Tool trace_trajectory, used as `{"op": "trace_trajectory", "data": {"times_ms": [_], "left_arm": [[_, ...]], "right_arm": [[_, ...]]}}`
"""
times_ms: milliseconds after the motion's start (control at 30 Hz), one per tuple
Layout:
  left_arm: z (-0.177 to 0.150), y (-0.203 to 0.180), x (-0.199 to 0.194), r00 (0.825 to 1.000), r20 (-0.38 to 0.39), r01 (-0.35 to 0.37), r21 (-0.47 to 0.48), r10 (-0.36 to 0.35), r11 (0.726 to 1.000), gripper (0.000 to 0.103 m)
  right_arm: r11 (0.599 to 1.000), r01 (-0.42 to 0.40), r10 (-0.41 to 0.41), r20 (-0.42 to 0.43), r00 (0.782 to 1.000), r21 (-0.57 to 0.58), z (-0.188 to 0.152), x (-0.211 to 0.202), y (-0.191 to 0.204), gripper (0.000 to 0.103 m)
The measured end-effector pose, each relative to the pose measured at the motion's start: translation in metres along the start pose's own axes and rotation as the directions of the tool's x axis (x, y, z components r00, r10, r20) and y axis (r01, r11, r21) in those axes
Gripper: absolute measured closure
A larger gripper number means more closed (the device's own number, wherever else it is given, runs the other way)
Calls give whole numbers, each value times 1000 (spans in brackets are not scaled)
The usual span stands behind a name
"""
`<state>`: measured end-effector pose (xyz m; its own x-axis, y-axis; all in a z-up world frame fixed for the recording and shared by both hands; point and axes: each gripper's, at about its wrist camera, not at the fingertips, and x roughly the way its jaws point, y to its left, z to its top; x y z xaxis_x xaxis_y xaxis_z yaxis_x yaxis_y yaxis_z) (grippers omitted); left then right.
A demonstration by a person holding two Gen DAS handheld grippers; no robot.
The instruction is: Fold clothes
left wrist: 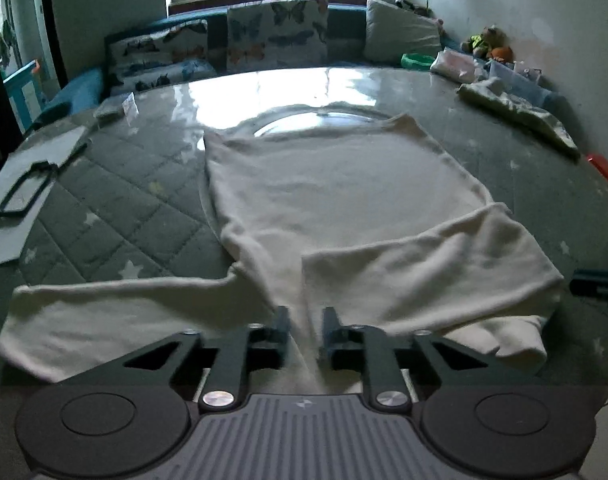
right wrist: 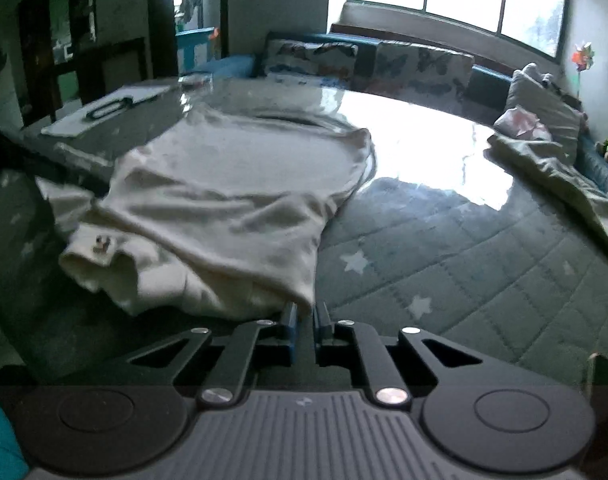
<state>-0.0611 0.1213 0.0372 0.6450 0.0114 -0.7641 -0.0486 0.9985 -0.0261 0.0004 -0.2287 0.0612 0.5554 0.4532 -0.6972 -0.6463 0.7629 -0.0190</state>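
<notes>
Cream-white knit fabric of a long-sleeved sweater is lying spread across the grey quilted, star-printed table cover in front of me, body flat and hem reaching toward the glossy glass patch reflecting the window. I am holding my left gripper low over the near edge of the garment, its two dark fingers standing narrowly apart with a strip of the cream cloth running between them; I cannot tell whether they are actually pinching it. One sleeve is stretching out flat to the left, while the other sleeve is lying folded inward across the lower body, its cuff bunching near the right edge.

I am keeping my right gripper at the sweater's near corner, fingers almost together, and a fold of the cream fabric is hanging right at their tips; whether it is gripped between them is hidden by the cloth itself. From this side the garment is rumpling into soft ridges, and a rolled cuff with a small dark mark is sitting at the left.

A crumpled pale patterned cloth is resting well apart at the table's far right, and a black rectangular frame is lying on a white sheet at the left edge. Butterfly-print cushions are lining the bench beyond the table.
</notes>
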Motion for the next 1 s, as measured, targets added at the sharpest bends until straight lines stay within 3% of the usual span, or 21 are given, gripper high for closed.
{"op": "trace_trajectory", "data": {"times_ms": [167,267,400,533,700,833,1000], "left_arm": [[8,-5,-11,997,74,39,-4,-39,999,81],[10,-17,2,994,64,83,27,-85,996,83],[4,-22,27,997,-2,81,41,-81,996,85],[-3,-20,29,996,16,82,49,-83,995,85],[-5,-16,25,995,23,93,20,-94,995,85],[-10,-9,17,995,37,97,-11,-97,995,84],[-22,22,-5,997,64,48,-88,-42,995,79]], "right_arm": [[997,-39,35,71,997,61,24,3,-9,95],[995,-54,47,91,995,80,37,23,-11,95],[994,-59,50,93,994,92,48,54,-12,95],[991,-56,47,71,996,124,49,79,-18,96],[987,-51,36,98,995,155,52,69,-25,95],[994,-42,37,49,998,101,47,76,-19,94],[997,-49,45,65,997,65,54,63,-8,91]]}}
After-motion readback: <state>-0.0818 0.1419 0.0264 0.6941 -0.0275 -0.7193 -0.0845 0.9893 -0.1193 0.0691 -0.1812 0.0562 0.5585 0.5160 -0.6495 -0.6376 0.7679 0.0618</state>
